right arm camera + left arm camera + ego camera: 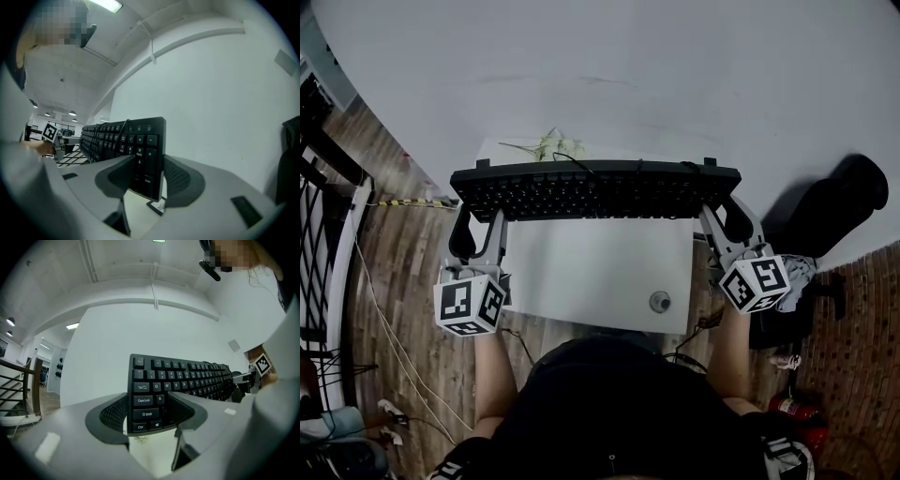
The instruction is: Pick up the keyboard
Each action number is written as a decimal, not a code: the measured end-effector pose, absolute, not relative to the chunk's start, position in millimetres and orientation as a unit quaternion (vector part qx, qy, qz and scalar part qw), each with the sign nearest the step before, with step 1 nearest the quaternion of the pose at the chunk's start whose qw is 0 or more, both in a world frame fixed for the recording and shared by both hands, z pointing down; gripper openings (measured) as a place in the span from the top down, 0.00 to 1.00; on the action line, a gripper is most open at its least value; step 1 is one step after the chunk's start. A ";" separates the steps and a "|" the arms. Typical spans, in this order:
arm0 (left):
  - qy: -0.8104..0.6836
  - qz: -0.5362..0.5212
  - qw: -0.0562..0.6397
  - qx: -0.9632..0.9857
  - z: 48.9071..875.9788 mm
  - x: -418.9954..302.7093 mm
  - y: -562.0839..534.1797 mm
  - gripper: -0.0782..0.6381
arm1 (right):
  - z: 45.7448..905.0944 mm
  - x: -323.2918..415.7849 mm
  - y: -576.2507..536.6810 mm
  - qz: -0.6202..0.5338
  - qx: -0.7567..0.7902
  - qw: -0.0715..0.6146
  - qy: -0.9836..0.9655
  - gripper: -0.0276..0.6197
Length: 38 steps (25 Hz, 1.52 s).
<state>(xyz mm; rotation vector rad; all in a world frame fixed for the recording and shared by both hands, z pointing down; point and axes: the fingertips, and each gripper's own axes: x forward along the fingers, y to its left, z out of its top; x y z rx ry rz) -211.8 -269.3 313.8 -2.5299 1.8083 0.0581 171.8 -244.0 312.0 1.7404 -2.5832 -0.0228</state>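
Note:
A black keyboard (595,189) hangs in the air above a small white table (600,272), held at both ends. My left gripper (478,230) is shut on its left end; in the left gripper view the pads (112,413) clamp the keyboard (154,394) by the Shift and Ctrl keys. At the other end my right gripper (724,223) is shut on the number-pad side, and the right gripper view has the keyboard (140,150) pinched between dark pads (180,180). Both grippers point level. The keyboard is tilted with its keys facing me.
A white wall rises right behind the table. A round knob (660,302) sits on the table's near right corner and a sprig of pale flowers (551,145) at its far edge. Cables (394,337) trail over wooden floor left; a black bag (830,211) lies right.

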 end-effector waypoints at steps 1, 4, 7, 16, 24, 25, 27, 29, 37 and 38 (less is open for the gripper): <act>0.579 0.019 0.015 -0.815 315.0 -212.0 -270.0 0.51 | 312.9 171.5 -242.3 -0.007 0.561 0.014 -0.828 0.66; 0.572 0.022 0.014 -0.820 316.6 -211.0 -270.7 0.51 | 312.5 172.0 -236.0 -0.007 0.568 0.017 -0.823 0.66; 0.566 0.029 0.017 -0.824 314.9 -208.9 -272.6 0.51 | 308.6 173.5 -232.3 -0.012 0.574 0.019 -0.819 0.66; 0.575 0.031 0.023 -0.817 303.2 -209.9 -268.0 0.51 | 296.2 173.2 -236.0 -0.018 0.565 0.015 -0.825 0.66; 0.583 0.026 0.030 -0.812 304.0 -207.4 -265.1 0.51 | 302.3 176.1 -241.9 -0.015 0.558 0.003 -0.830 0.66; 0.585 0.023 0.031 -0.810 303.9 -208.3 -264.8 0.51 | 303.9 175.2 -243.8 -0.013 0.556 0.001 -0.831 0.66; 0.589 0.017 0.030 -0.807 304.5 -209.7 -263.3 0.51 | 307.7 173.7 -247.1 -0.008 0.551 0.000 -0.835 0.66; 0.593 0.013 0.029 -0.805 305.4 -209.3 -261.8 0.51 | 310.1 174.3 -248.3 -0.005 0.549 0.001 -0.836 0.66; 0.595 0.003 0.030 -0.803 299.3 -207.2 -259.1 0.51 | 310.0 175.9 -247.3 0.007 0.548 0.000 -0.836 0.66; 0.596 0.003 0.029 -0.802 299.2 -207.3 -258.2 0.51 | 310.1 175.8 -247.1 0.007 0.547 0.000 -0.837 0.66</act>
